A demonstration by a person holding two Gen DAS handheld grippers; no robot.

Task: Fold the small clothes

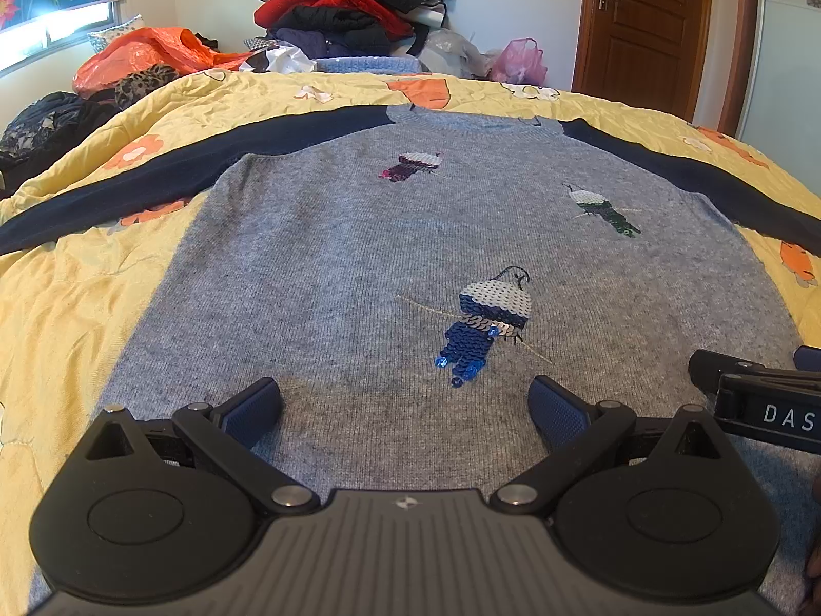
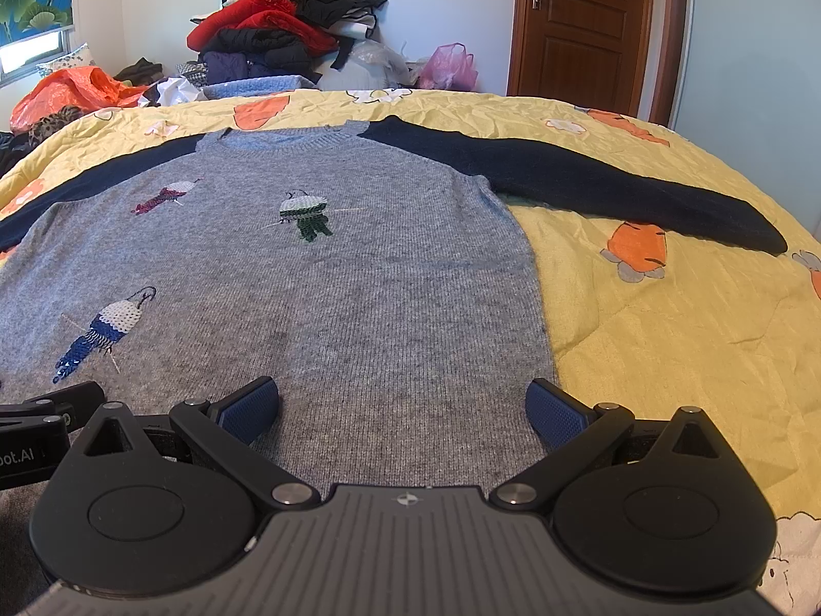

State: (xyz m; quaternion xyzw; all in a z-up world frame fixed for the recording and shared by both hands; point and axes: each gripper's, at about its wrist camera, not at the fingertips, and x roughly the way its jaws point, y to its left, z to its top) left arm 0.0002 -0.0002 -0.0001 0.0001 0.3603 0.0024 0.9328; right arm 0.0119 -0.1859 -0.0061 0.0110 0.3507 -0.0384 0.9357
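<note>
A small grey knit sweater [image 1: 359, 256] with navy sleeves and three sequin birds lies flat, front up, on a yellow quilt [image 1: 77, 308]; it also shows in the right wrist view [image 2: 359, 282]. Both sleeves are spread outward, the right one [image 2: 590, 179] fully visible. My left gripper [image 1: 405, 410] is open and empty just above the sweater's hem, left of centre. My right gripper [image 2: 403, 410] is open and empty above the hem near the sweater's right edge. Each gripper shows at the edge of the other's view.
A tall pile of red and black clothes [image 1: 349, 5] stands behind the bed. An orange plastic bag [image 1: 138, 54] lies at the back left, a pink bag [image 2: 449, 66] at the back. A brown door [image 2: 580, 25] is at the right.
</note>
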